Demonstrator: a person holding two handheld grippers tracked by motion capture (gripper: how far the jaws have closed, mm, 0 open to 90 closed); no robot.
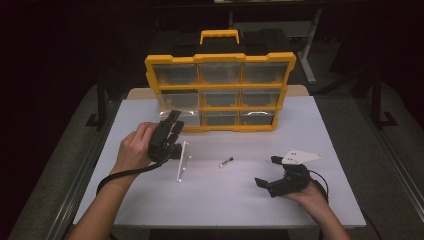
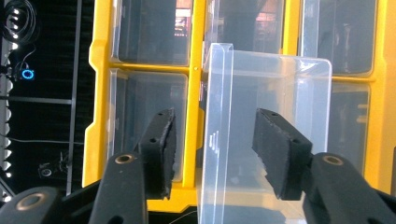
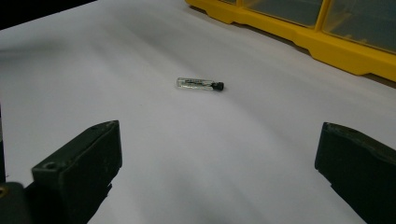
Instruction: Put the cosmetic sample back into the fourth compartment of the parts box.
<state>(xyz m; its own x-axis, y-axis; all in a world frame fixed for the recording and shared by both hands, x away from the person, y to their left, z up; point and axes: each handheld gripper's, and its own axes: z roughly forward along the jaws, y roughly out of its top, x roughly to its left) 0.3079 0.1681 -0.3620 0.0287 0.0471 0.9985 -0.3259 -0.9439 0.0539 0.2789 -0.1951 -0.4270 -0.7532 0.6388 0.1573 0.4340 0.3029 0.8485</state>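
Observation:
A yellow organizer (image 1: 220, 57) with clear drawers stands upright at the back of the white table (image 1: 225, 200). Its bottom-left drawer (image 1: 189, 116) is pulled partly out. My left gripper (image 1: 172, 119) is right at that drawer. In the left gripper view the clear drawer (image 2: 266, 84) stands in front of the organizer's yellow frame (image 2: 196, 93), and my left gripper (image 2: 219, 149) is open, its jaws straddling the drawer's near edge without pressing it. A small glass vial (image 1: 226, 161) with a black cap lies mid-table. My right gripper (image 1: 266, 171) rests open to its right, empty, facing the vial (image 3: 200, 85).
The organizer's yellow base (image 3: 299, 42) runs along the back of the right gripper view. Bare white tabletop surrounds the vial. The table's front edge lies just behind both hands, and dark floor surrounds the table.

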